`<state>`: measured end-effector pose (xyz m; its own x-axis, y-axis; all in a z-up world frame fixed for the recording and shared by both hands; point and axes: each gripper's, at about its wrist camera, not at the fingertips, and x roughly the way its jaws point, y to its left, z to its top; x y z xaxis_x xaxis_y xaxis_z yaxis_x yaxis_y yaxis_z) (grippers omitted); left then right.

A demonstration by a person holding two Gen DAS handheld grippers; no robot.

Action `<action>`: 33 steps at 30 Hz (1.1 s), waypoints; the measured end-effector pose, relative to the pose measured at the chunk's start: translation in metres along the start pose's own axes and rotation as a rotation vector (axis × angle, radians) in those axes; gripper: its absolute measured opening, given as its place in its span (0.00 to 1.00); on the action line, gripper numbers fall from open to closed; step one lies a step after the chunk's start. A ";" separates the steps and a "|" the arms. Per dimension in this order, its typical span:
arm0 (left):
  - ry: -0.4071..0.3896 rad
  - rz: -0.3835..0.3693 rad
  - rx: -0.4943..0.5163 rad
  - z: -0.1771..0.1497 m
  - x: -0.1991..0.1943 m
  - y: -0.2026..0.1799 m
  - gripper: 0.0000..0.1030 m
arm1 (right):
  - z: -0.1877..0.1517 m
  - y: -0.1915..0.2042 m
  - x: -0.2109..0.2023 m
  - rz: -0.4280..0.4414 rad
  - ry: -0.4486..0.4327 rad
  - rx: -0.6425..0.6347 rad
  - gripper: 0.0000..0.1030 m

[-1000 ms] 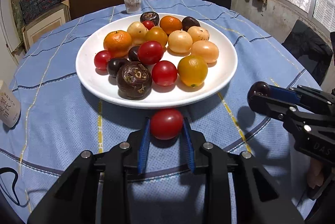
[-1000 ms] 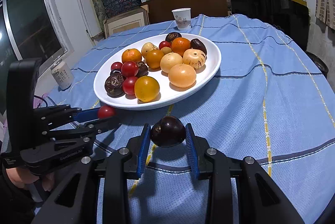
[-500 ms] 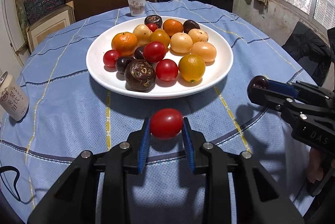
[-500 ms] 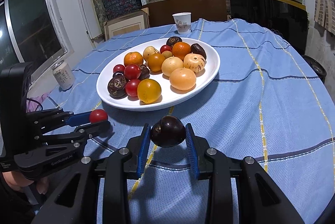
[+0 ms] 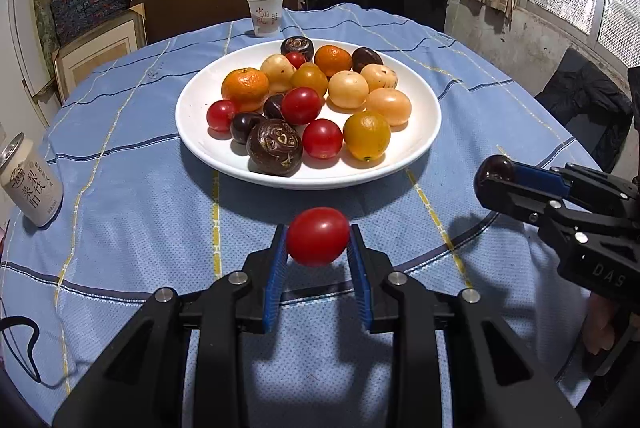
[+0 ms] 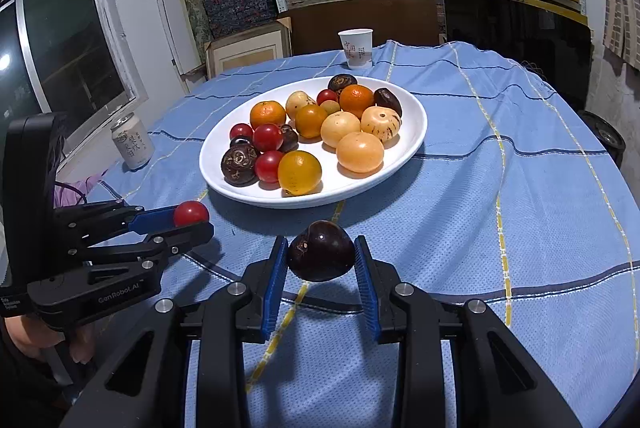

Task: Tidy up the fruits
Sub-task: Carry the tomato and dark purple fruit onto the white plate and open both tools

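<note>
A white plate (image 5: 200, 144) (image 6: 416, 116) on the blue tablecloth holds several fruits: oranges, red tomatoes, pale yellow fruits and dark purple ones. My left gripper (image 5: 318, 246) is shut on a red tomato (image 5: 318, 242) and holds it above the cloth, short of the plate's near rim. It also shows in the right wrist view (image 6: 192, 218) at the left. My right gripper (image 6: 321, 260) is shut on a dark purple fruit (image 6: 321, 256), also short of the plate. It shows at the right of the left wrist view (image 5: 494, 174).
A drink can (image 5: 30, 180) (image 6: 132, 141) stands on the cloth left of the plate. A white paper cup (image 5: 265, 15) (image 6: 356, 48) stands beyond the plate. Shelves with boxes, a dark chair and windows ring the round table.
Both grippers have drawn back from the plate and risen a little, each still holding its fruit. The plate looks farther away and the can has come into view.
</note>
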<state>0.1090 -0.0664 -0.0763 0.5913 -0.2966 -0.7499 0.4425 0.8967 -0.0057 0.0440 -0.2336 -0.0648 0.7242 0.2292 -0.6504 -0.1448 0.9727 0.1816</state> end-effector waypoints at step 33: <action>-0.076 0.038 -0.059 0.102 0.024 0.041 0.29 | 0.141 -0.003 0.044 0.028 -0.022 -0.030 0.33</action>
<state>0.2097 -0.0705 -0.0270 0.6575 -0.2837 -0.6980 0.3795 0.9250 -0.0184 0.1718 -0.2315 0.0102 0.7345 0.2556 -0.6287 -0.1848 0.9667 0.1770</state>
